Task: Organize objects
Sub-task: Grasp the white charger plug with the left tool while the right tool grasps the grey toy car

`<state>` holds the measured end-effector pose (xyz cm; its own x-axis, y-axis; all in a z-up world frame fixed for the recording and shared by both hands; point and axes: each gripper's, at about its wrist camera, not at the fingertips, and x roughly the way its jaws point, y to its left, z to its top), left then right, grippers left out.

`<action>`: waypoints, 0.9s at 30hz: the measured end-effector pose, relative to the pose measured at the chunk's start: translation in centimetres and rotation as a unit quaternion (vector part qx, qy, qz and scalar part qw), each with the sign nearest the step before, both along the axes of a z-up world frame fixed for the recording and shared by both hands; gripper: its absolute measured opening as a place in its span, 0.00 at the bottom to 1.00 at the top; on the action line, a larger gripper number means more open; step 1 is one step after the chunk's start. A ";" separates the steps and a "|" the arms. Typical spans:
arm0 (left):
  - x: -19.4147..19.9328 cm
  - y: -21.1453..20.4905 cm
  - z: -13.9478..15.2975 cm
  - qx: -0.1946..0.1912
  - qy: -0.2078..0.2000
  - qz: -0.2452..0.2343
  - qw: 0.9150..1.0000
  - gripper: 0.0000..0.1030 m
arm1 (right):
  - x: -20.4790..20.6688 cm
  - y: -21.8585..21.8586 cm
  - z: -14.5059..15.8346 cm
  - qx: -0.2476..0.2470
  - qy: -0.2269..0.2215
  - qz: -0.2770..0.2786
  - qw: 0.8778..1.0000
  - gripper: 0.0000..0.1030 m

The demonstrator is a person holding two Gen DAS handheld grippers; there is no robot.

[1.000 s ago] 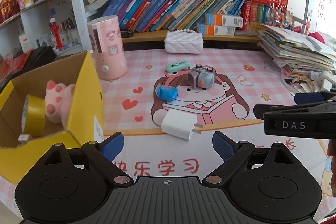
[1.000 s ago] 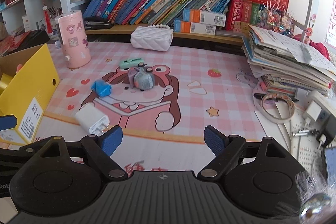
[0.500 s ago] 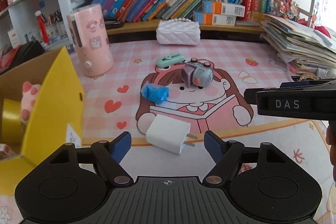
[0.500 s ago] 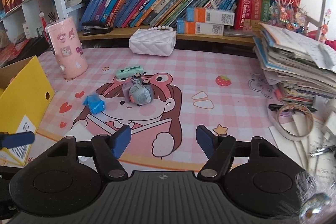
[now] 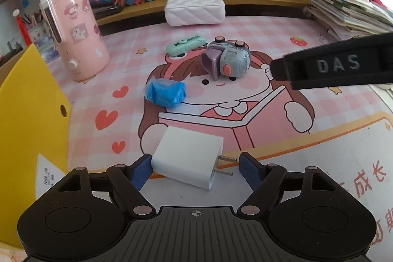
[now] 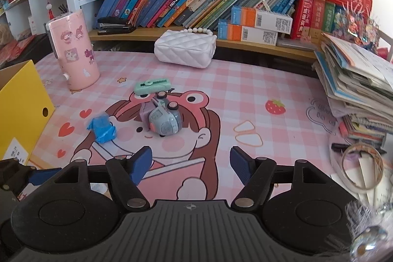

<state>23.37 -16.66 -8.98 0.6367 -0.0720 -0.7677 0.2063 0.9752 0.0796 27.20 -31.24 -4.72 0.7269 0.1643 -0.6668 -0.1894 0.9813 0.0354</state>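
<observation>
Left claw [image 5: 194, 163] stood with its jaws apart around the white charger [image 5: 188, 161] on the mat (prongs toward the right pad), a light, rigid, probably slick block best pinched across its flat sides; right claw [image 6: 190, 158] hung apart, empty.

Bright even daylight, soft shadows, fisheye-warped and blurred edges.

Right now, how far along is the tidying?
Done: can't tell; the yellow box hides its contents. In hand: open left gripper straddles the white charger, not yet gripped. Left: blue packet, grey toy, green item. Right gripper is open, empty.
</observation>
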 end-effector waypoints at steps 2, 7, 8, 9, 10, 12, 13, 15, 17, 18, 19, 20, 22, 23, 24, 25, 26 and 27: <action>0.2 0.3 -0.1 -0.010 0.000 0.007 1.000 0.69 | 0.5 0.3 -0.1 -0.001 -0.002 0.006 1.000 0.69; 0.1 0.9 0.0 -0.020 0.005 0.004 1.000 0.68 | 1.8 1.4 -0.2 -0.013 -0.014 0.032 0.999 0.78; -0.1 1.0 0.0 -0.022 0.007 0.008 1.000 0.68 | 2.2 1.7 -0.3 -0.016 -0.016 0.037 0.999 0.79; -0.3 1.2 0.2 -0.026 0.007 0.012 1.000 0.68 | 2.5 2.0 -0.3 -0.018 -0.018 0.041 0.999 0.79; -0.6 1.5 0.4 -0.031 0.008 0.015 0.999 0.68 | 2.9 2.2 -0.5 -0.020 -0.019 0.045 0.999 0.79; -1.2 2.0 1.0 -0.041 0.007 0.021 0.999 0.68 | 3.8 2.5 -0.7 -0.021 -0.021 0.049 0.998 0.79; -1.5 2.4 1.4 -0.046 0.006 0.026 0.999 0.68 | 4.2 2.7 -0.9 -0.022 -0.022 0.050 0.998 0.79; -2.0 3.0 2.0 -0.055 0.006 0.037 0.998 0.68 | 5.1 3.0 -1.4 -0.024 -0.020 0.050 0.998 0.79; -2.4 3.6 2.7 -0.063 0.005 0.047 0.997 0.68 | 6.1 3.4 -1.9 -0.024 -0.016 0.051 0.998 0.78; -2.6 3.8 3.0 -0.066 0.004 0.051 0.997 0.68 | 6.5 3.6 -2.1 -0.022 -0.014 0.052 0.998 0.78; -2.8 4.0 3.3 -0.069 0.002 0.054 0.996 0.68 | 6.9 3.8 -2.4 -0.022 -0.012 0.054 0.998 0.78; -3.0 4.2 3.6 -0.072 0.001 0.056 0.996 0.68 | 7.4 4.0 -2.7 -0.023 -0.010 0.057 0.998 0.77; -3.3 4.4 4.0 -0.077 -0.002 0.060 0.995 0.68 | 8.1 4.5 -3.3 -0.028 -0.004 0.062 0.998 0.76; -3.5 4.5 4.3 -0.080 -0.004 0.061 0.995 0.68 | 8.5 4.7 -3.7 -0.031 0.000 0.063 0.998 0.75; -3.6 4.6 4.5 -0.082 -0.006 0.062 0.995 0.68 | 8.7 4.9 -4.0 -0.033 0.003 0.064 0.997 0.73; -3.8 4.8 4.7 -0.084 -0.007 0.063 0.994 0.68 | 9.1 5.0 -4.3 -0.034 0.009 0.065 0.997 0.70; -3.9 4.9 4.8 -0.086 -0.008 0.065 0.994 0.68 | 9.3 5.1 -4.5 -0.033 0.014 0.065 0.997 0.66; -4.1 5.1 5.0 -0.086 -0.010 0.067 0.994 0.68 | 9.6 5.1 -4.8 -0.031 0.021 0.065 0.997 0.56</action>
<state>19.31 -11.59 -4.02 0.6637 -0.1157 -0.7390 0.0744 0.9933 -0.0887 36.78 -26.16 -9.53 0.6735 0.2125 -0.7079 -0.3152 0.9489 -0.0150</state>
